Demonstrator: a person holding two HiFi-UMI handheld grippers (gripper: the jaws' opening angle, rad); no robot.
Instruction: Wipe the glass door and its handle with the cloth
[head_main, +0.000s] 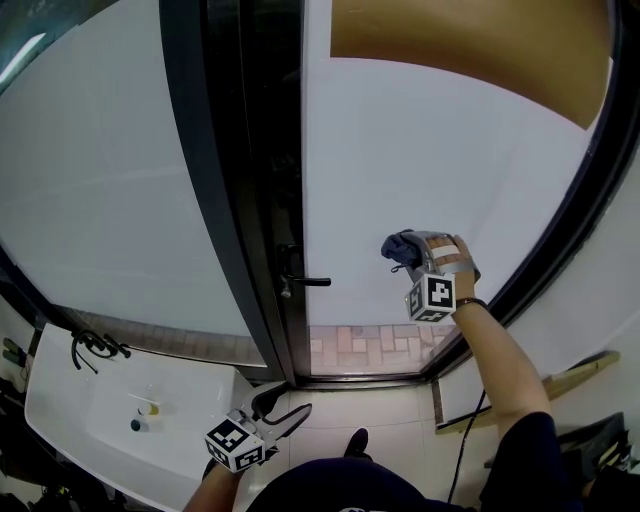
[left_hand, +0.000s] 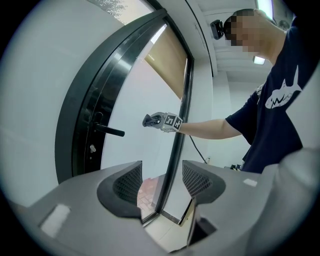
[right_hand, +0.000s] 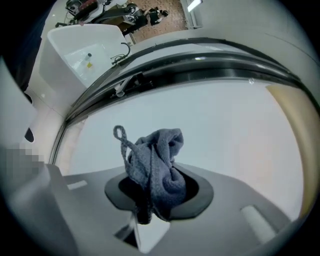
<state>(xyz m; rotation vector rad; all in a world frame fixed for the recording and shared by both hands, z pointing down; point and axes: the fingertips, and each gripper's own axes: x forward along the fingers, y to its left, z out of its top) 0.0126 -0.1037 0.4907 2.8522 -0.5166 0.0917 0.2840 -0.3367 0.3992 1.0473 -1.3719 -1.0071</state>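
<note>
- Glass door (head_main: 420, 170) is filling the middle and right of my head view. I am judging the pane-wiping step to be in hand, with the handle not yet reached.
- At far left, the white sink (head_main: 60, 400) is holding two small bits in its basin, one yellowish and one dark, both too small to name.
- My left gripper (head_main: 285, 405) is hanging low near the floor, jaws spread with nothing between them.
- The black handle (head_main: 310, 281) is sticking out from the dark frame, left of the cloth and apart from it.
- My right gripper (right_hand: 150, 192) is pinching the bunched grey cloth (right_hand: 155, 160) up at the pane. I cannot tell whether it is touching the glass.
- For the next move, I am reckoning on pressing the cloth onto the glass, sweeping, then travelling left to the handle.
</note>
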